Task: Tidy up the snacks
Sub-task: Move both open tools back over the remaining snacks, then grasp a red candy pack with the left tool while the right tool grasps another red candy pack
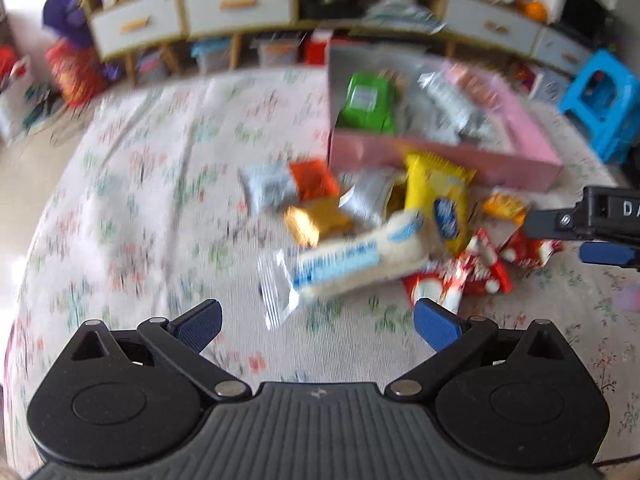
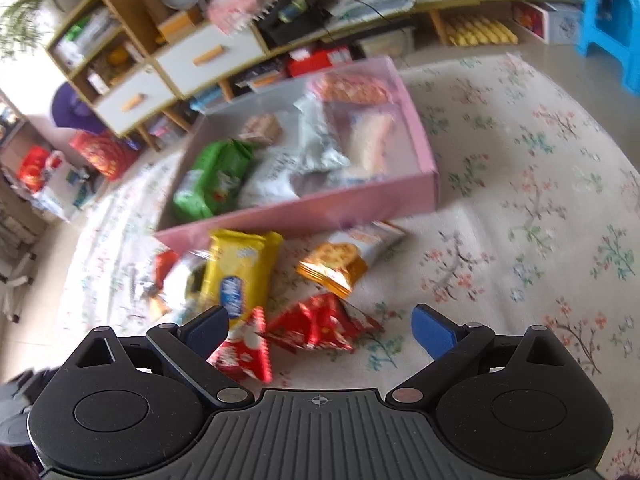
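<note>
left gripper (image 1: pixel 318 326) and right gripper (image 2: pixel 320 326) both spread, empty. loose snack pile (image 1: pixel 360 220) near the pink box (image 1: pixel 440 156), on floral cloth (image 1: pixel 140 200). shelving (image 1: pixel 180 12) far; blue stool (image 1: pixel 600 104) right.

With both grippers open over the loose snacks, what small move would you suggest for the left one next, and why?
Probably ease the left gripper forward and down onto the long white packet. Its jaws are open and empty, and that packet lies just ahead of them on top of the pile, outside the pink box. The right gripper is open too, nearer the red packets.
</note>
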A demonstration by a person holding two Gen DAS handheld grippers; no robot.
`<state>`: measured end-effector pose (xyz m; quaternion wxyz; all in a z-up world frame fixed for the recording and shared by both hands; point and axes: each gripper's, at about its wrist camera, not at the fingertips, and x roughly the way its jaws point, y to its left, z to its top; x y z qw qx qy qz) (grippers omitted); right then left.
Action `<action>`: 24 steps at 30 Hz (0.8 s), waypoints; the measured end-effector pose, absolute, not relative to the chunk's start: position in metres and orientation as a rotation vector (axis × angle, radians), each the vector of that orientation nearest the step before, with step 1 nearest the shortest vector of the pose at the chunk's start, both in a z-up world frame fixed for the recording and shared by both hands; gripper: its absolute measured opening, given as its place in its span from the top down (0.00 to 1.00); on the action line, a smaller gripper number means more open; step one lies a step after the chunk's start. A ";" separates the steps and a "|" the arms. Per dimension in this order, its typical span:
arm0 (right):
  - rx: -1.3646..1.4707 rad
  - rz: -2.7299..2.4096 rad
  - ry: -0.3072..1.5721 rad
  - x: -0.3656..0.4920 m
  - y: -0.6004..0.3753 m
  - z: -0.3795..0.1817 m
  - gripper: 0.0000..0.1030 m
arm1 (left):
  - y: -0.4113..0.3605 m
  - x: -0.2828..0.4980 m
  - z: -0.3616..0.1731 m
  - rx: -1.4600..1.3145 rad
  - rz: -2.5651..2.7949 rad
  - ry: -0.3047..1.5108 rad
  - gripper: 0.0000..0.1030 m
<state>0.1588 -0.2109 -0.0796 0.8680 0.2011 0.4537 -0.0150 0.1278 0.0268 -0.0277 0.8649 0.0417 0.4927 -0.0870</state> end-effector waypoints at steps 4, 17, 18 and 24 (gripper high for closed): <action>0.448 -0.075 0.981 0.164 -0.216 -0.086 0.04 | 0.023 0.129 -0.034 0.007 -0.166 1.089 0.02; 0.522 -0.096 1.031 0.183 -0.221 -0.098 0.08 | 0.005 0.129 -0.033 -0.212 -0.195 1.044 0.12; 0.522 -0.099 1.037 0.182 -0.221 -0.098 0.12 | 0.004 0.129 -0.034 -0.227 -0.196 1.046 0.14; 0.476 -0.114 1.053 0.178 -0.223 -0.099 0.58 | -0.005 0.127 -0.036 -0.261 -0.211 1.048 0.15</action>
